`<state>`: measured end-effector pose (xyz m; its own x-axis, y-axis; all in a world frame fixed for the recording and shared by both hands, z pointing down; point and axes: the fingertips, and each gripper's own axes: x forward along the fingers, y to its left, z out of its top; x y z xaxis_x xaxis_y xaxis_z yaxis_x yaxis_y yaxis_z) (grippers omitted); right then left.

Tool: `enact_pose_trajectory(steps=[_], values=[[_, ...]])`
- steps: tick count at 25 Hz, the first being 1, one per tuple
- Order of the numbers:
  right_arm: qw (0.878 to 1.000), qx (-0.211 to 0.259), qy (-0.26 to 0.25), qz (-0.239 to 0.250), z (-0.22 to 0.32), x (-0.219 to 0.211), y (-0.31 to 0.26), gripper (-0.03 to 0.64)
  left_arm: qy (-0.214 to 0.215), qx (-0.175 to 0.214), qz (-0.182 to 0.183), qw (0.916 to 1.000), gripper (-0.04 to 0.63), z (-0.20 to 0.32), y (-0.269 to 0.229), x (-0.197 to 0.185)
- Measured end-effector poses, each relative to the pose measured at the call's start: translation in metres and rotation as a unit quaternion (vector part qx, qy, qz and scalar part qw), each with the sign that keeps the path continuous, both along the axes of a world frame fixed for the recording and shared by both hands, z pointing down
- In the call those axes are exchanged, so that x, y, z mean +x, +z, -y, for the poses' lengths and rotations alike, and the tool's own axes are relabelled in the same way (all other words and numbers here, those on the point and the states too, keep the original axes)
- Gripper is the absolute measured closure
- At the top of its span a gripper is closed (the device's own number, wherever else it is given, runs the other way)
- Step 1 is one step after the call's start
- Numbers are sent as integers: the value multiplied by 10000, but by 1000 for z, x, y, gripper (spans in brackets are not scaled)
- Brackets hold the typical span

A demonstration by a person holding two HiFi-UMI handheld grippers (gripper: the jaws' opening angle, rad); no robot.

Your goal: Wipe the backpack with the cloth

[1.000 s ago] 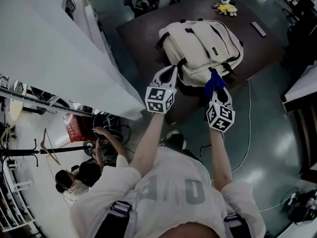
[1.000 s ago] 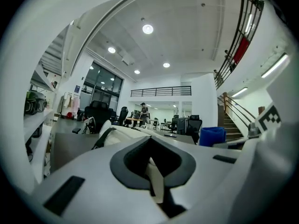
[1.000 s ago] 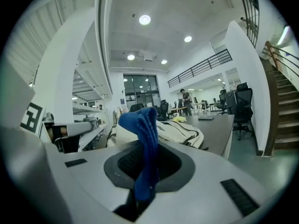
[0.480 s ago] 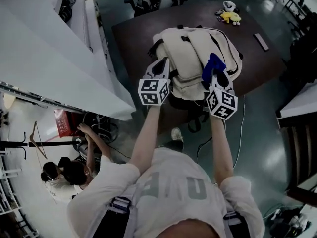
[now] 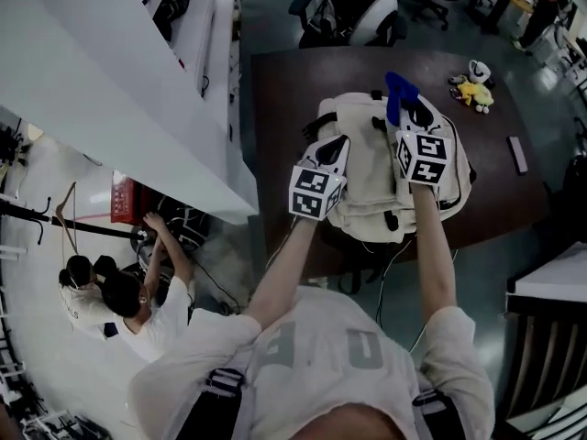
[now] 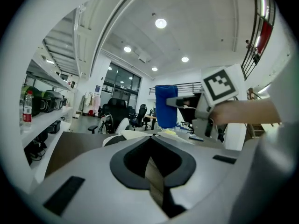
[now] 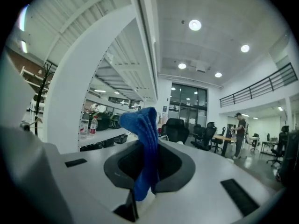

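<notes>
A cream backpack point(image 5: 385, 186) lies on the near end of a dark brown table point(image 5: 275, 90). My right gripper point(image 5: 404, 115) is shut on a blue cloth point(image 5: 398, 92) and is held over the backpack's far part; the cloth point(image 7: 142, 120) sticks up out of the right gripper point(image 7: 150, 149) jaws and droops. My left gripper point(image 5: 336, 147) is shut above the backpack's left side. In the left gripper view the left gripper point(image 6: 150, 143) has its jaws together with only a pale sliver in the seam, and the cloth point(image 6: 166, 107) shows ahead in the right gripper point(image 6: 188, 101).
A yellow toy point(image 5: 473, 91) and a small dark flat object point(image 5: 518, 154) lie on the table's right part. Office chairs point(image 5: 374, 16) stand beyond it. A long white counter point(image 5: 110, 81) runs along the left, with people point(image 5: 119, 287) crouched on the floor below it.
Both grippers moved forward over the backpack. The right one rose and carried the cloth from the near edge to the far part; the left went from the near corner to the left side.
</notes>
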<state>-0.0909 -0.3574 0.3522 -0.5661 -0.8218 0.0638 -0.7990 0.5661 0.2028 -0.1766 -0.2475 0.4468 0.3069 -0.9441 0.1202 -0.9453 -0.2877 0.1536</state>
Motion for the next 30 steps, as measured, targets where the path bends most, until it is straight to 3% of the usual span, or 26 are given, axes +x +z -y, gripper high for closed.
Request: enact_pose_trajectory(steps=[4, 7, 9, 13, 16, 22, 24, 26, 30], values=[[9964, 252, -435, -679, 40, -37, -6, 574, -73, -42, -132, 9999, 592, 3, 12, 2], [9816, 419, -1013, -1564, 53, -71, 12, 574, -106, 8, -159, 9998, 592, 4, 14, 2], [9601, 435, -1491, -2327, 54, -94, 35, 574, -136, 40, -139, 9998, 592, 4, 14, 2], [9056, 222, -2288, -3563, 52, -120, 85, 574, -180, 110, -116, 9997, 592, 4, 14, 2], [8713, 225, -2695, -4095, 44, -134, 106, 574, -156, 105, -133, 9997, 592, 4, 14, 3], [7740, 632, -3414, -5295, 18, -145, 139, 574, -136, 76, -79, 9998, 592, 3, 15, 4], [7493, 737, -3561, -5535, 10, -143, 141, 574, -104, 94, -84, 9999, 592, 3, 15, 3], [7381, 780, -3608, -5648, 4, -141, 139, 574, -86, 108, -105, 9998, 592, 3, 15, 1], [7372, 812, -3566, -5682, -7, -133, 133, 574, -82, 120, -33, 9999, 592, 2, 16, 1]])
